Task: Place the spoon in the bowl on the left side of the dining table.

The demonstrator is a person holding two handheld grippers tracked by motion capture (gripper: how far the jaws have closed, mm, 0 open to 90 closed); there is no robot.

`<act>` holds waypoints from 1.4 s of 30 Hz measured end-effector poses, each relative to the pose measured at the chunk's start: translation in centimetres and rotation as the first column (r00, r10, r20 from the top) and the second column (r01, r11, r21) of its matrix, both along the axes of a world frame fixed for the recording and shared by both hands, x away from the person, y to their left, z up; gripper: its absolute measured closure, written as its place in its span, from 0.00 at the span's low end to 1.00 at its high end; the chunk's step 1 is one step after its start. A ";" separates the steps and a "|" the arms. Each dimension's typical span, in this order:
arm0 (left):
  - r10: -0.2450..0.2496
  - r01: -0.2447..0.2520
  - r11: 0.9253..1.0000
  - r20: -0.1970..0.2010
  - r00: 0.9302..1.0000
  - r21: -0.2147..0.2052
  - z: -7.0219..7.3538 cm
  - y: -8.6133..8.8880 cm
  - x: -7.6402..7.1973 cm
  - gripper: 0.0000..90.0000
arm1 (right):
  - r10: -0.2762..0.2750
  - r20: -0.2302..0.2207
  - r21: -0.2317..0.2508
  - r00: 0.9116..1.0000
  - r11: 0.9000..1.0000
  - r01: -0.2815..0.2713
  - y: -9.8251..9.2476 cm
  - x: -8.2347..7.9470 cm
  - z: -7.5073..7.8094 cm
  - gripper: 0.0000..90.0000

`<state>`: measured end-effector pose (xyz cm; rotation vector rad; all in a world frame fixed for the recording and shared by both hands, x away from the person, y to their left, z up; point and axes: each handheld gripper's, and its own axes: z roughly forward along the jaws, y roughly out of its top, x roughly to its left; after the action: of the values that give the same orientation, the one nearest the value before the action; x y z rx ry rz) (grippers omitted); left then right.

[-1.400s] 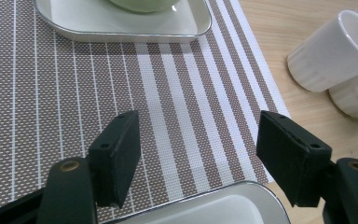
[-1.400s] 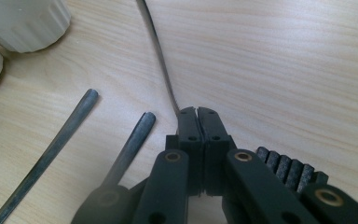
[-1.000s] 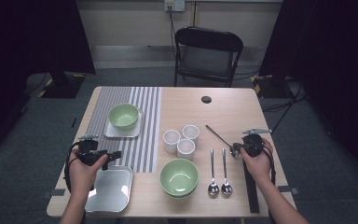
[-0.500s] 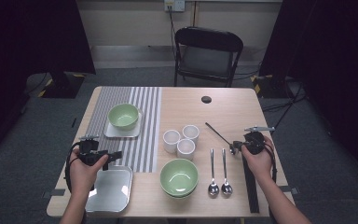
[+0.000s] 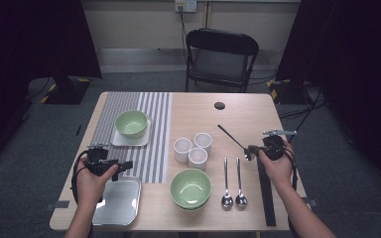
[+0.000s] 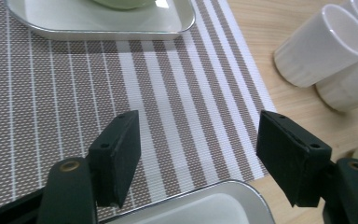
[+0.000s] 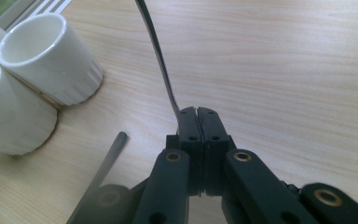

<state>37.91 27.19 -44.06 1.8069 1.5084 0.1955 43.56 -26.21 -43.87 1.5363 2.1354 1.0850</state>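
One spoon (image 5: 232,138) is pinched in the right gripper (image 5: 250,150), handle slanting away toward the cups (image 5: 192,148); left gripper (image 5: 124,165) gapes empty.

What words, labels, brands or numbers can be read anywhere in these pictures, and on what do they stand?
None can be read: the white cups, green bowls, spoons, metal trays and striped mat carry no print.
The yellow-and-black hazard tape on the floor is a pattern, without letters.
The wall socket plate is too small to tell whether it bears any marking.
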 end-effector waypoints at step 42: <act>-0.273 0.273 0.962 0.045 0.961 0.006 5.2 -9.1 1.7 0.27 | 0.039 0.033 0.106 0.999 0.993 -0.043 1.0 0.3 4.2 1.00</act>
<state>39.66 18.13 -38.85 1.9737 1.2110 0.1003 43.89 -25.25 -39.67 1.5170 2.1288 1.2473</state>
